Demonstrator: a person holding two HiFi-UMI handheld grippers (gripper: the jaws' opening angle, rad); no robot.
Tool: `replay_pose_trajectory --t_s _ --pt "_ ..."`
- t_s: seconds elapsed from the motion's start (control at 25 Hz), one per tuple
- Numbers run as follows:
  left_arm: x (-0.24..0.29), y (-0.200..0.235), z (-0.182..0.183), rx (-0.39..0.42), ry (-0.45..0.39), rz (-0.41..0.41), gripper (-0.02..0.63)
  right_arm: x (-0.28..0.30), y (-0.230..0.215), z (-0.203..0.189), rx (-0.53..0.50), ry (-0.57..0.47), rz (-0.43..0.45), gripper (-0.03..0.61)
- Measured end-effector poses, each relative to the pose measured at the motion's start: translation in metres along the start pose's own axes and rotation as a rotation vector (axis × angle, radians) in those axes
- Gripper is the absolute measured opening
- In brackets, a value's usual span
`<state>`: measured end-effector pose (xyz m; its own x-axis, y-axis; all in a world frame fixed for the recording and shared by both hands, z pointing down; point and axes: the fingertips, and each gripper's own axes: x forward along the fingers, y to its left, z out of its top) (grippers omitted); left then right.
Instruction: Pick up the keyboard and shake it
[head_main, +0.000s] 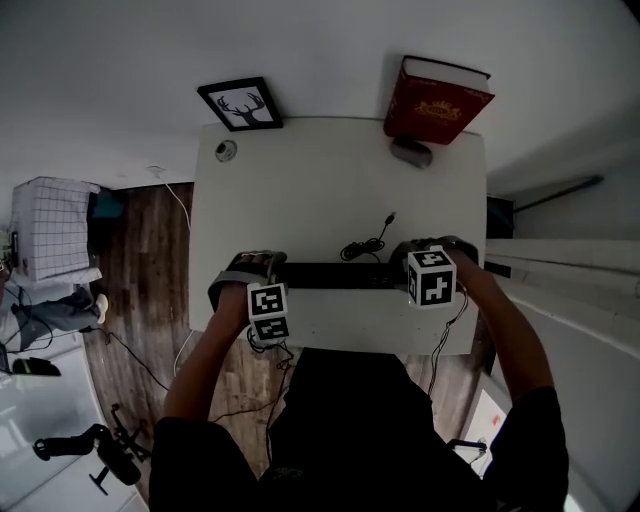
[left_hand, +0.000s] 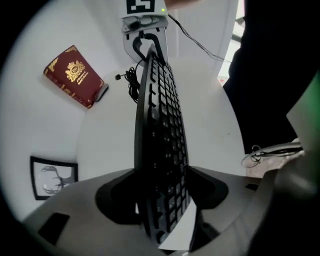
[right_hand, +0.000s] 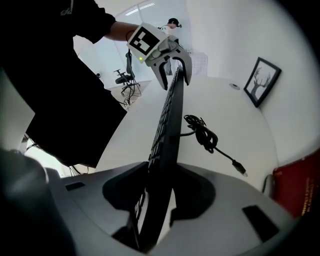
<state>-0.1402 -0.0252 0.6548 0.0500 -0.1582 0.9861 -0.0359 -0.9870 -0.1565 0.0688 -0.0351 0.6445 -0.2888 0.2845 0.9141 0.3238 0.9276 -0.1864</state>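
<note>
The white surface (head_main: 330, 170) runs away from the person, and the black keyboard (head_main: 340, 275) is at its 6 o'clock edge, lengthwise from 9 to 3 o'clock. It is turned up on one long edge rather than lying flat, and the pale tabletop shows under it in both gripper views. The left gripper (head_main: 248, 272) has the end at 9 o'clock. In the left gripper view its dark fingers (left_hand: 116, 192) are clamped on the board, one against the back and one against the rows of keys. The right gripper (head_main: 430, 248) has the end at 3 o'clock, and in the right gripper view its fingers (right_hand: 125, 192) are closed on the thin body the same way, with the board sitting a little slanted between them. Each gripper shows at the far end of the keyboard in the other's view. Just past the keyboard toward 12 o'clock is a coiled black cable (head_main: 365, 245), with its plug end free. A red book (head_main: 435, 100) with a gold crest stands at 1 o'clock on the far edge, with a small grey object (head_main: 411, 152) beside its base. A black-framed deer picture (head_main: 240, 104) is at 11 o'clock, with a small round thing (head_main: 226, 150) near it. Off at 9 o'clock is a wooden floor (head_main: 140, 260), and a black office chair (head_main: 100, 450) stands at 7 o'clock.
</note>
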Motion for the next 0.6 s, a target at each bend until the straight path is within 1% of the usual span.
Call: replay_pose_trajectory --t_s 0.04,0.16,0.28,0.4,0.48,0.56,0.6 --pt "0.001 -0.002 -0.001 0.017 0.022 0.032 0.259 0.000 0.005 0.001 -0.015 0.005 -0.026 0.152" --pt "-0.002 -0.008 -0.002 0.023 0.069 0.098 0.224 0.000 0.016 0.004 -0.049 -0.004 -0.098 0.146" --pt "-0.007 -0.018 -0.002 0.038 0.066 0.135 0.190 0.000 0.029 0.006 -0.039 -0.057 -0.129 0.136" --pt "-0.008 -0.030 0.001 0.052 0.063 0.147 0.153 -0.005 0.042 -0.001 0.023 -0.136 -0.125 0.137" --pt "-0.007 -0.039 0.003 0.053 0.062 0.140 0.119 -0.008 0.051 -0.009 0.081 -0.174 -0.100 0.157" --pt "-0.006 -0.044 0.004 0.044 0.061 0.138 0.081 -0.005 0.061 -0.023 0.088 -0.136 -0.081 0.189" --pt "-0.005 -0.045 0.005 0.040 0.063 0.141 0.078 -0.001 0.065 -0.030 0.072 -0.100 -0.087 0.192"
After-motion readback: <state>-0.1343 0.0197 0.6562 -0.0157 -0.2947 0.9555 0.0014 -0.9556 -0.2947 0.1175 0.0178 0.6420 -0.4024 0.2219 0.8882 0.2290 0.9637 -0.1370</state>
